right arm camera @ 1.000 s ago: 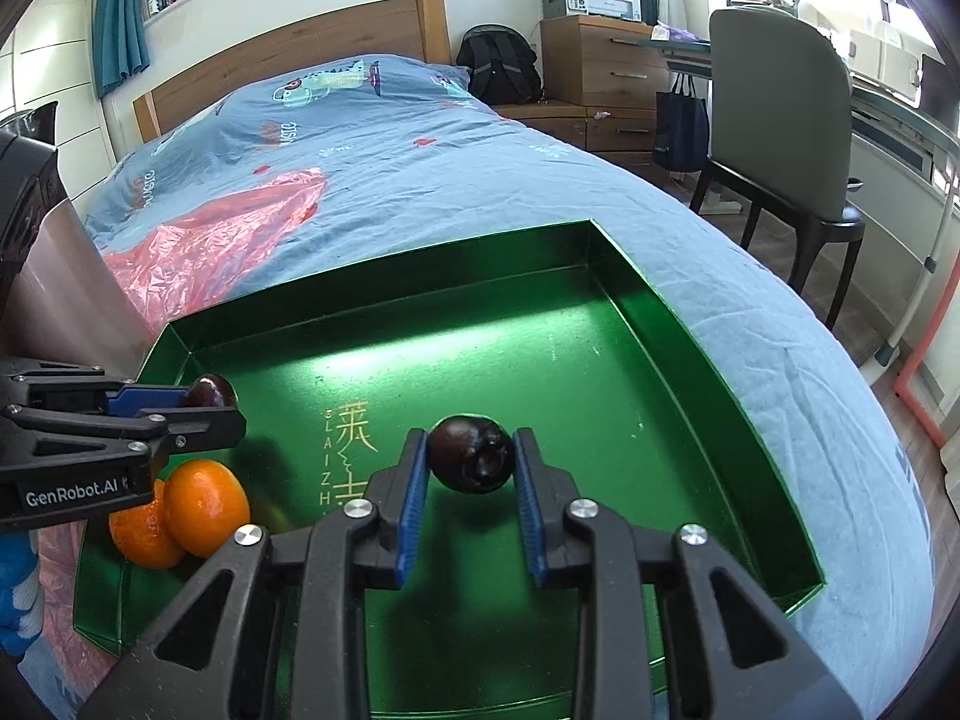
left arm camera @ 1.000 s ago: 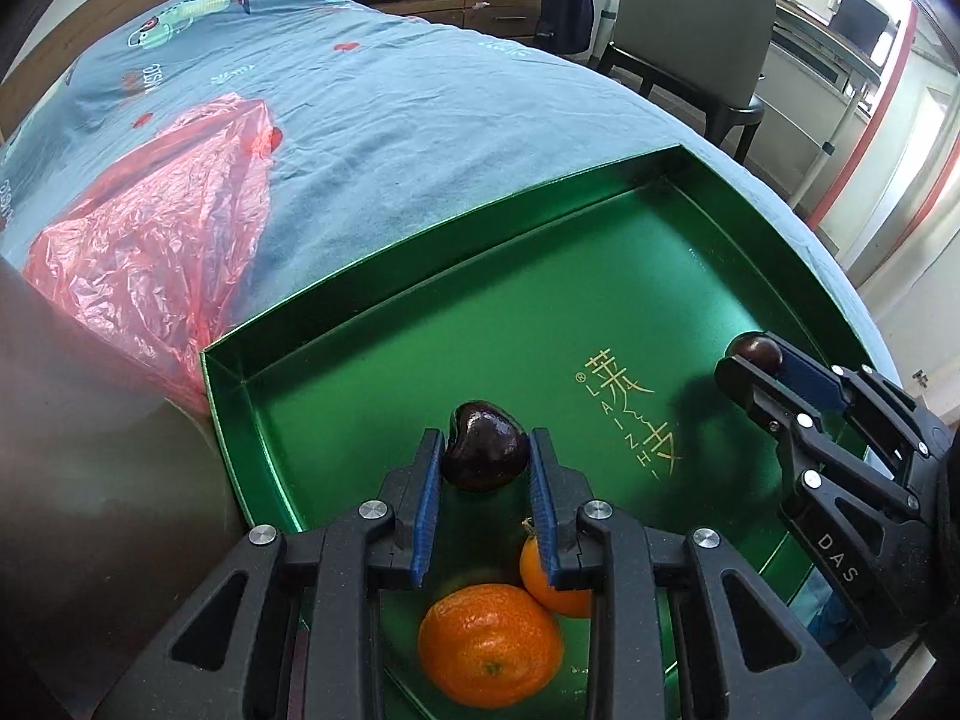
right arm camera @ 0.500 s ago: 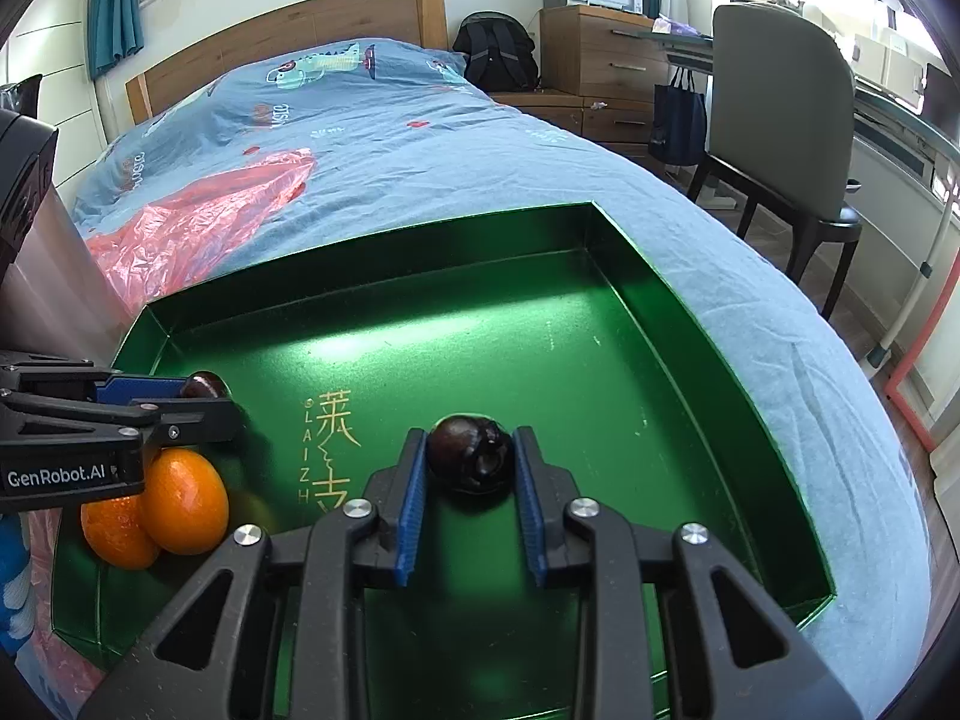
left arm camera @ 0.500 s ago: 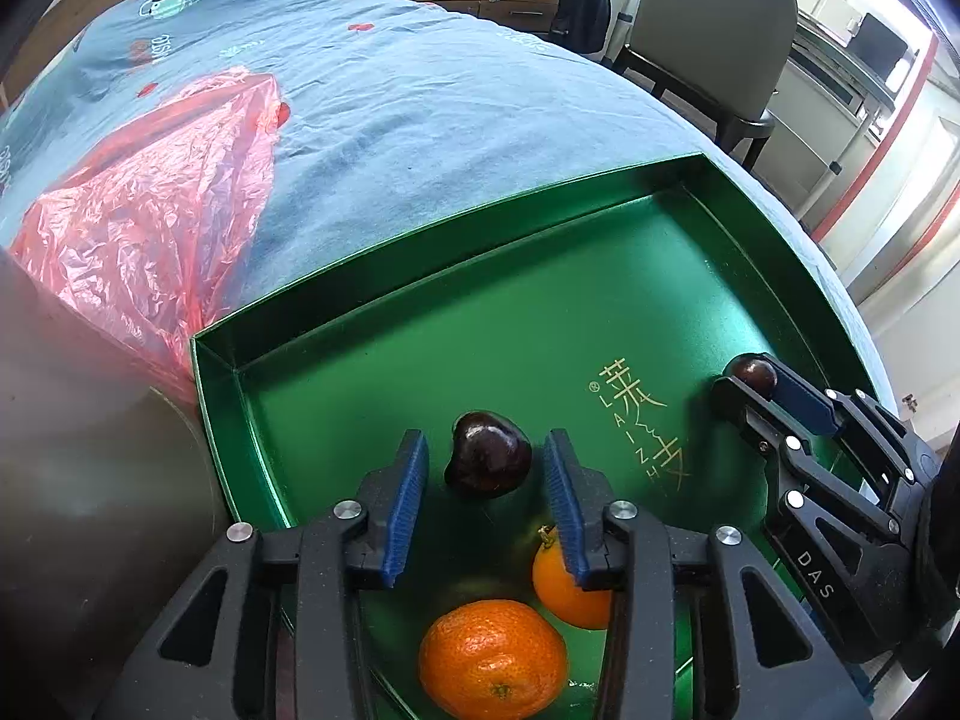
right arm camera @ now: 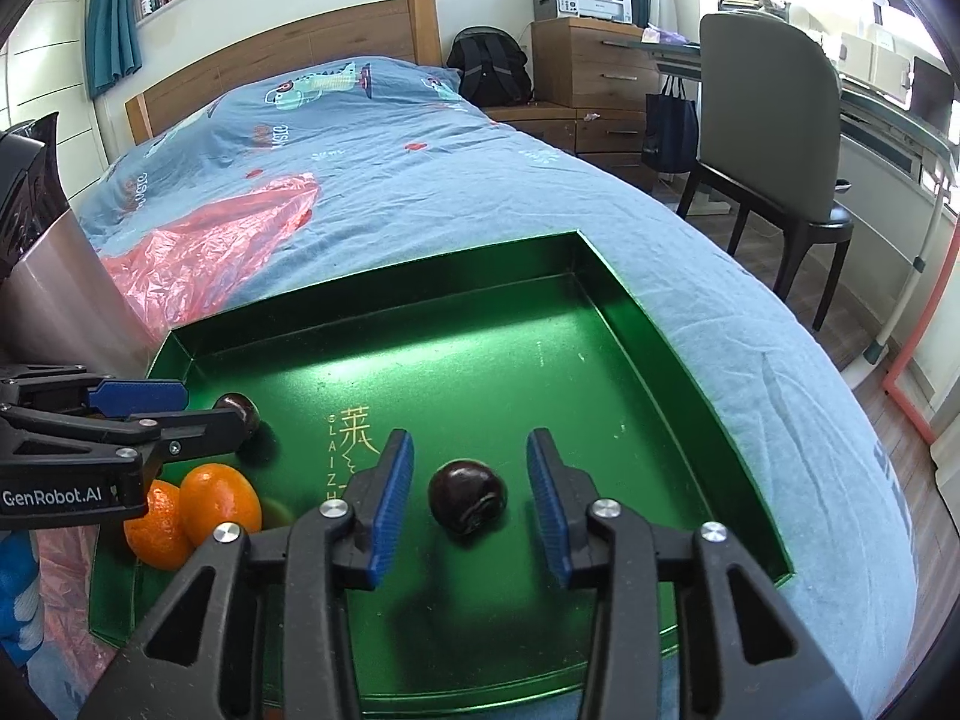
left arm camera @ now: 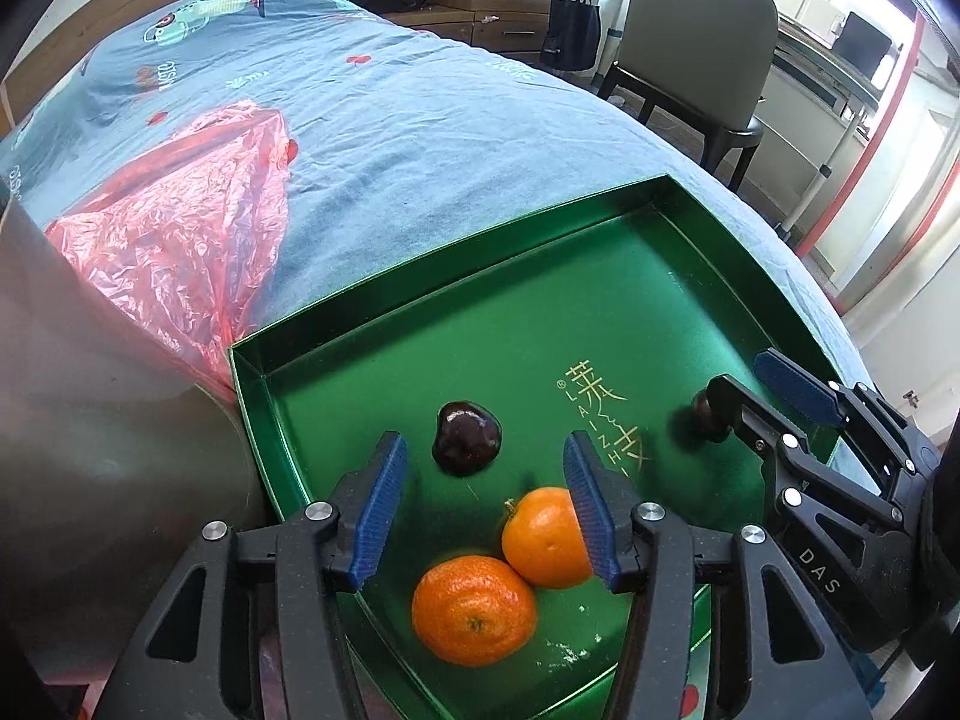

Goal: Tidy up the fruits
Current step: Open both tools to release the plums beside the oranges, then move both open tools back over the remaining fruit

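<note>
Green tray (right arm camera: pixel 624 300), L gripper (left arm camera: pixel 483 501) & R gripper (right arm camera: pixel 471 489) both spread wide, dark fruits (right arm camera: pixel 467 495) loose between fingers.

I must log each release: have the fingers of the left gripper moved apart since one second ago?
Yes. The left gripper was shut on the dark fruit; now both fingers stand clear of it, and it lies on the green tray floor.

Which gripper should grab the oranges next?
The left gripper: the two oranges sit right by its open fingers. The right gripper hangs open over a dark fruit farther across the green tray.
</note>
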Action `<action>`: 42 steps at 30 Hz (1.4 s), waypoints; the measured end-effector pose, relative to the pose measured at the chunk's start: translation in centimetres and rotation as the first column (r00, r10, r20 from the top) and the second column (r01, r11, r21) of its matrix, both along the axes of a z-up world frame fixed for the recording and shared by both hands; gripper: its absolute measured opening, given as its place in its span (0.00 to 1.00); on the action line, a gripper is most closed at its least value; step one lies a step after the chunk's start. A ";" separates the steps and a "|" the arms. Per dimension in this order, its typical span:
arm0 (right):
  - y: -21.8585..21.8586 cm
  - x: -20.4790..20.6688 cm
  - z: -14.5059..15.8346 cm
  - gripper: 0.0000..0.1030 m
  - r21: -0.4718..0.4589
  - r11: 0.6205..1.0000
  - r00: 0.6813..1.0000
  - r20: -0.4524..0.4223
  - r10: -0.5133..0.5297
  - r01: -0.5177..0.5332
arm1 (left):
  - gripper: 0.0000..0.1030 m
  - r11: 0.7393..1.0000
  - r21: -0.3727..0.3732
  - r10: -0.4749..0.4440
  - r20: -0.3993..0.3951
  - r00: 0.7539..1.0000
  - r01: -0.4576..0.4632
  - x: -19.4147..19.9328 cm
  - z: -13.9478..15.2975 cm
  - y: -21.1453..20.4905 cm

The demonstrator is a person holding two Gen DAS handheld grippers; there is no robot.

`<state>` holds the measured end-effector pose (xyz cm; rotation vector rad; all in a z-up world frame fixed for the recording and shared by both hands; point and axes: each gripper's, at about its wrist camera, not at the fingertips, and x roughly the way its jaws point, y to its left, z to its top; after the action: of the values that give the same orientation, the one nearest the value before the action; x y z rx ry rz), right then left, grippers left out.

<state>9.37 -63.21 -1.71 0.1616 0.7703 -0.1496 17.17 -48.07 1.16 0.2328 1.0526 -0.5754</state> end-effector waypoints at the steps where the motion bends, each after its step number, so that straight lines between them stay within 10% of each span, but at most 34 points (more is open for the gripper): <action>1: -0.1 -0.3 0.3 0.44 0.000 1.000 1.000 0.003 -0.005 0.005 | 0.47 1.000 -0.002 -0.003 0.004 1.000 0.003 -0.4 0.3 0.1; 33: 6.6 -9.3 5.9 0.50 0.031 0.999 0.999 0.038 0.006 -0.008 | 0.50 0.998 -0.023 0.067 0.100 0.993 -0.065 -13.9 5.1 12.5; 42: 11.0 -10.9 6.4 0.67 0.045 0.996 0.997 0.039 0.072 -0.074 | 0.56 0.986 -0.008 0.165 0.124 0.979 -0.165 -16.2 5.0 18.1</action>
<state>-1.53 -52.21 4.70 0.1794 0.7412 -0.0594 1.02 -29.94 6.15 0.1787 0.9421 -0.4052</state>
